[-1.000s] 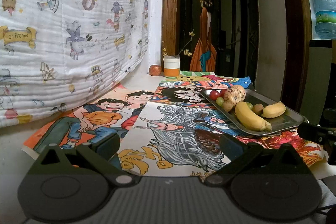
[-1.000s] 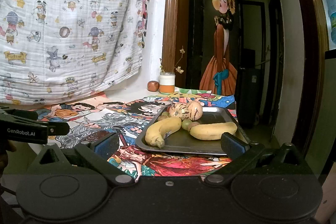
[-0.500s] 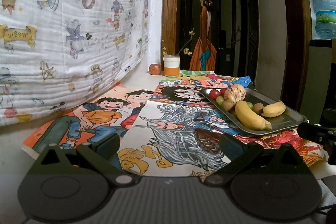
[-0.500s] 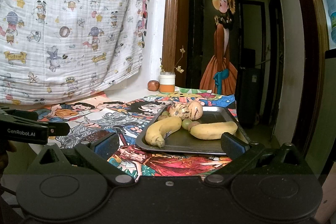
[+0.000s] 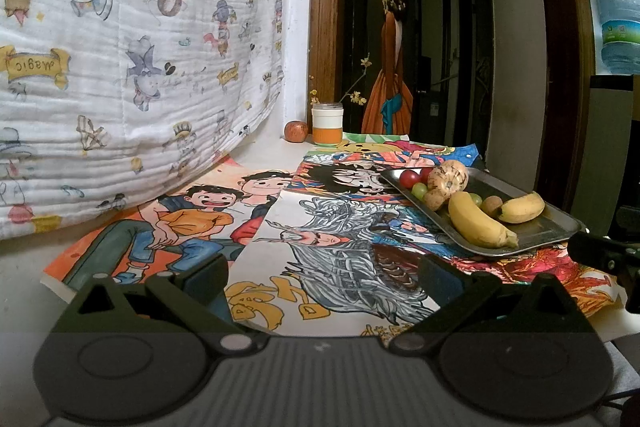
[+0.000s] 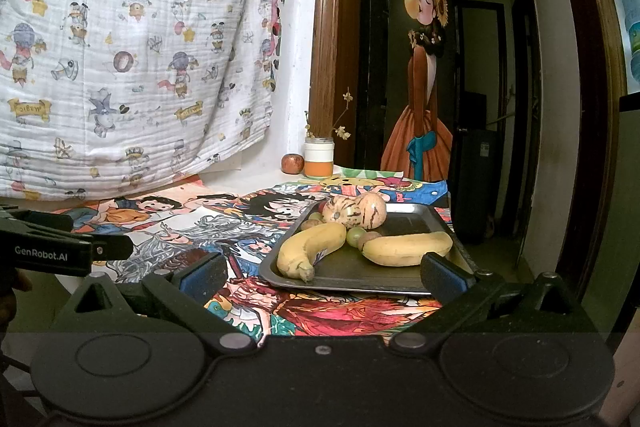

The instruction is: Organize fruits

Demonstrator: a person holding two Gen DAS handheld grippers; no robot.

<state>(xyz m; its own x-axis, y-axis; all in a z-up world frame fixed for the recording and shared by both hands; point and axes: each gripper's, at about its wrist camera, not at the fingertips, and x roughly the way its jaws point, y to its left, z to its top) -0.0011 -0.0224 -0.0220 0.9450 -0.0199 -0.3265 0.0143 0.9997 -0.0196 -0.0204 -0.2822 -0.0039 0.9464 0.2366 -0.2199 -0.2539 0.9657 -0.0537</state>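
Metal tray (image 6: 408, 223), right of centre in the right wrist view: holds nearly all the fruit, its rim keeping round pieces from rolling onto the posters.

Two bananas: the nearer banana (image 6: 310, 249) lies lengthwise at the tray's left side, the other banana (image 6: 408, 247) crosswise toward the right; their curves cradle the small fruit between them.

Striped melons (image 6: 354, 213): two, touching, at the tray's far end.

Green grapes (image 6: 354, 235) and red tomatoes (image 5: 409, 178): tucked among the larger pieces; a small brown fruit beside them is too small to name with certainty.

Apple (image 5: 296, 131): alone, centre of the left wrist view, against the wall beside an orange-and-white jar (image 5: 327, 125), well apart from the tray. It is the only fruit outside it.

Left gripper (image 5: 322, 277): fingers spread wide, empty, hovering low over the posters (image 5: 328, 239).

Right gripper (image 6: 320, 273): fingers likewise parted, holding nothing, facing the tray's near edge.

Stage: fits either a tray mostly filled with the apple pending, or a tray still to be sorted.
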